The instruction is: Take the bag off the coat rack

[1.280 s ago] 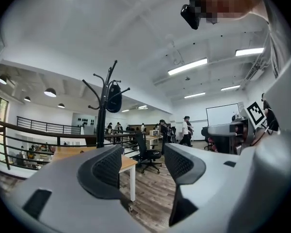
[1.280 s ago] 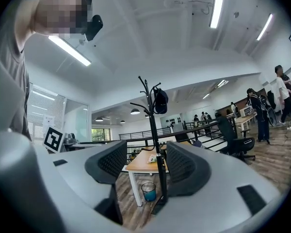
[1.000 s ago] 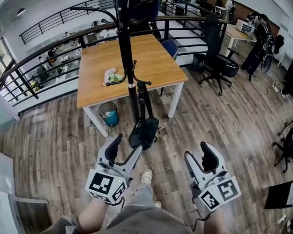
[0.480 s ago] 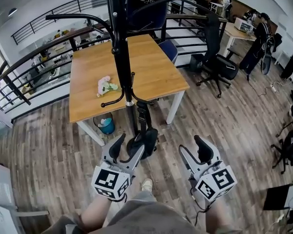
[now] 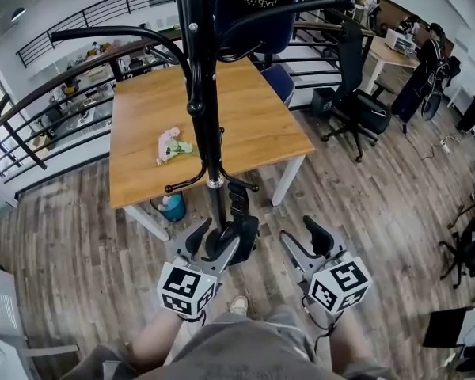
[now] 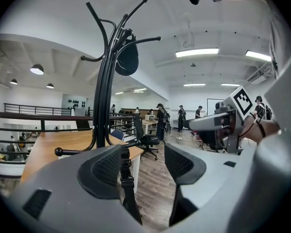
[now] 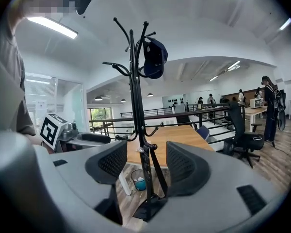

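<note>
While the head view looks down the black coat rack [image 5: 202,93] to a black bag [image 5: 239,237] hanging by its strap from a low hook, almost at the floor, only the right gripper view takes in the whole rack, with a dark blue item [image 7: 154,57] on an upper hook. Just beside the bag is the left claw [image 5: 212,242], with the right claw [image 5: 303,240] near; both gape apart, clamped on nothing. Behind stands a wooden counter [image 5: 253,125], a teal bin [image 5: 172,207] beneath.

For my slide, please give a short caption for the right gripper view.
Open right gripper faces the coat rack; a black bag hangs low on it.
</note>
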Demonstrator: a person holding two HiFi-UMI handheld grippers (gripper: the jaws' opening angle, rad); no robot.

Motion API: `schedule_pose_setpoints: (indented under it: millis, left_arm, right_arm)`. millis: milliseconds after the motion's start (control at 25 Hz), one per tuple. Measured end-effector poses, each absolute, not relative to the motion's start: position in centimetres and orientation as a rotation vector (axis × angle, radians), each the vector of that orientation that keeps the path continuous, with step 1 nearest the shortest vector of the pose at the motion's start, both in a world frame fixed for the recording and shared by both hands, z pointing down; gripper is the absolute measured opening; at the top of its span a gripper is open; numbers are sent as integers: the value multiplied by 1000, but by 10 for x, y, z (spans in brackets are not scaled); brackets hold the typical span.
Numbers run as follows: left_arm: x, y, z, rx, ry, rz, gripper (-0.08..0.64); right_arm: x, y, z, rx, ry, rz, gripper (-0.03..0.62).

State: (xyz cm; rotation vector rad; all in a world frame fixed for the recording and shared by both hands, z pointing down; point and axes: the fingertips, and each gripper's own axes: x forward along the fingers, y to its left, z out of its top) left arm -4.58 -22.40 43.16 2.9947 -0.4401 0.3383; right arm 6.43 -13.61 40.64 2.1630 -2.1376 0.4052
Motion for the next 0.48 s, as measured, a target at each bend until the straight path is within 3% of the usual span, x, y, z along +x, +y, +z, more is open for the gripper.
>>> schedule_pose_setpoints:
  millis: [480]
  left_arm:
    - [-15,-256,464,2922,-588,499,285]
  right_arm:
    - [107,-195,441,1992,-2213,522,250]
